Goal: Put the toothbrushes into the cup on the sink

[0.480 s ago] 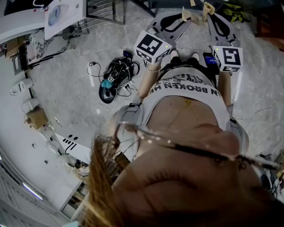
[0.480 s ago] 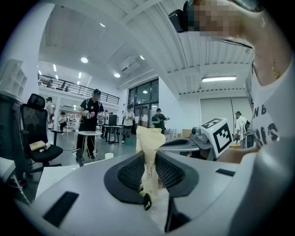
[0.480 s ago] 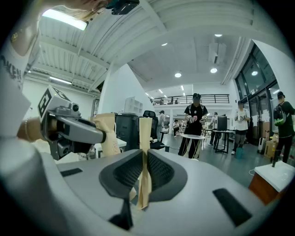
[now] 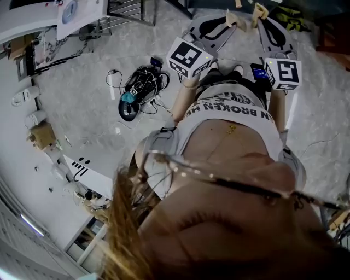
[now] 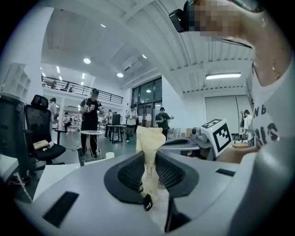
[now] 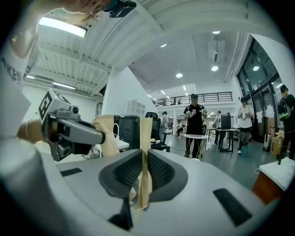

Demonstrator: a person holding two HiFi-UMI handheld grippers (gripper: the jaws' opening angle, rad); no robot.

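Observation:
No toothbrush, cup or sink shows in any view. In the head view both grippers are held out in front of the person's body, above a grey floor. My left gripper (image 4: 232,18) has tape-wrapped beige fingertips pressed together, with nothing between them (image 5: 148,138). My right gripper (image 4: 257,11) is just right of it, its taped pads also together and empty (image 6: 145,126). The right gripper view shows the left gripper (image 6: 103,131) close by on its left. The left gripper view shows the right gripper's marker cube (image 5: 216,134) at its right.
A tangle of cables and devices (image 4: 139,93) lies on the floor to the left of the person's feet. A white desk (image 4: 33,16) stands at the upper left. Several people, a round table (image 5: 91,133) and an office chair (image 5: 39,133) are far off in the hall.
The head view has shifted slightly, so the floor clutter sits a little further left and up. Both grippers stay as they were.

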